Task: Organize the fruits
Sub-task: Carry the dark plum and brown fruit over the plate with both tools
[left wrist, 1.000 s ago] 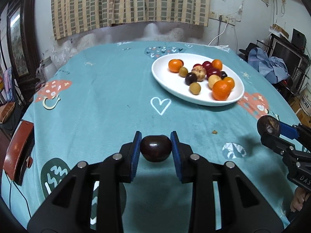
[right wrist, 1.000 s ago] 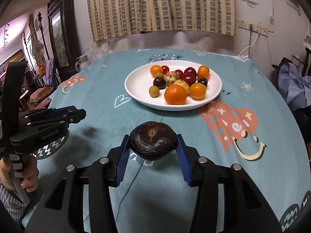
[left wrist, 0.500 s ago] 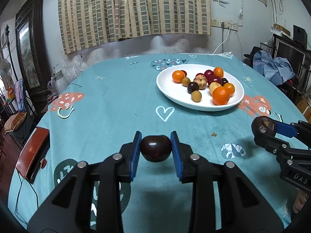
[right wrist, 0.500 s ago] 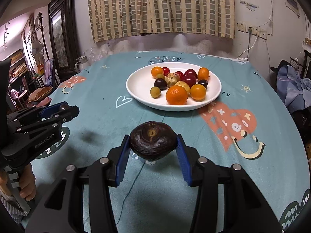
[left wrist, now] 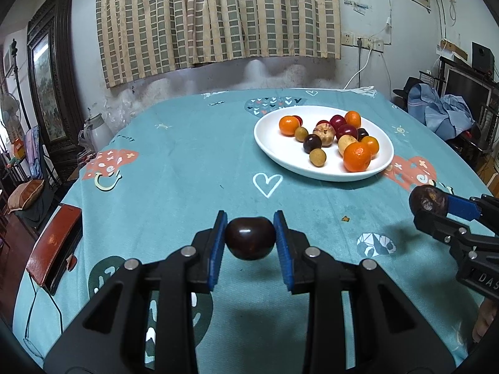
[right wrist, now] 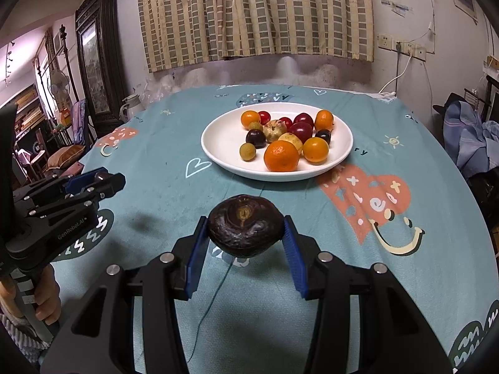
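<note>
My left gripper [left wrist: 250,238] is shut on a smooth dark plum [left wrist: 250,241] and holds it above the teal tablecloth. My right gripper [right wrist: 244,237] is shut on a wrinkled dark brown fruit [right wrist: 244,229], also held above the cloth. A white plate [left wrist: 277,152] with oranges, plums and small yellow-green fruits stands ahead on the right in the left wrist view, and straight ahead in the right wrist view [right wrist: 218,146]. Each gripper shows in the other's view: the right one [left wrist: 433,205] at the far right, the left one [right wrist: 99,180] at the left.
A reddish-brown case [left wrist: 53,246] lies at the table's left edge. A white kettle [left wrist: 96,127] stands beyond the far left edge. A crumb [left wrist: 345,218] lies on the cloth. Clothes are piled on furniture [left wrist: 436,112] at the right.
Both grippers have risen and drawn back a little with their fruits, so the plate sits lower and farther in the views. Both stay shut.
</note>
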A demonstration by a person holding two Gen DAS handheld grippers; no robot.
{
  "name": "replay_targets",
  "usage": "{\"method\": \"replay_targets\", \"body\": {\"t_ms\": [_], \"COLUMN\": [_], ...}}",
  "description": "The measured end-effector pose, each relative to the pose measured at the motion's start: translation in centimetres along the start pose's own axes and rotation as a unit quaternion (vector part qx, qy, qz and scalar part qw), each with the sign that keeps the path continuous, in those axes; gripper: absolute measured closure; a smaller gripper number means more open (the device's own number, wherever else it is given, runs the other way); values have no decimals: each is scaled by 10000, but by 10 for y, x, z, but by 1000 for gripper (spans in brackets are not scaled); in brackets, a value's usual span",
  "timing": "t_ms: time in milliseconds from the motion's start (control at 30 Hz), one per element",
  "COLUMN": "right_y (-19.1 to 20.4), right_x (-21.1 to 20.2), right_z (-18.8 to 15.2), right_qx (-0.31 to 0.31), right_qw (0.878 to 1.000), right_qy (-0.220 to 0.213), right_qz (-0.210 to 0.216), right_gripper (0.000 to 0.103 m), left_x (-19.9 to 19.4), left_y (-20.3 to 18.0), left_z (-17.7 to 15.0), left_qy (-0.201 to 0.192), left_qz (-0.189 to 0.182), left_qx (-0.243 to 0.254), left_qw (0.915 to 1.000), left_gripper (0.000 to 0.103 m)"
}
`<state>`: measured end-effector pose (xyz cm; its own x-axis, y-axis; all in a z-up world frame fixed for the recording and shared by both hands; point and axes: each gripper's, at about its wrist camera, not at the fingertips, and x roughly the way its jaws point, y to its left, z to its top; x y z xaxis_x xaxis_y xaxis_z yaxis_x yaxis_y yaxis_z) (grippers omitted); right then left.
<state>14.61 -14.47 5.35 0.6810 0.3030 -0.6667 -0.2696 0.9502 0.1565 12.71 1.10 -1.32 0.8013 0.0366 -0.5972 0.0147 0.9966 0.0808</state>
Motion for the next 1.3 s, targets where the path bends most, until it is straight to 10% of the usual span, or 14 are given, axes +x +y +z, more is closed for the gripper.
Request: {"method": "replay_targets", "body": {"t_ms": [567, 1300], "right_y": [-1, -24], "right_x": [-14, 19], "right_z": [13, 122], "right_qx": [204, 601], "right_qw": [9995, 9962], "right_qy": [-149, -634], "right_qz": [169, 62], "right_gripper": [56, 56], "left_x": [3, 55], "left_y": [-2, -27], "left_z": [5, 121], "left_qy": [-4, -306], "left_qz": [-60, -80], "left_qx": [-60, -236], "left_qw": [10000, 9992], "left_gripper": [72, 72]}}
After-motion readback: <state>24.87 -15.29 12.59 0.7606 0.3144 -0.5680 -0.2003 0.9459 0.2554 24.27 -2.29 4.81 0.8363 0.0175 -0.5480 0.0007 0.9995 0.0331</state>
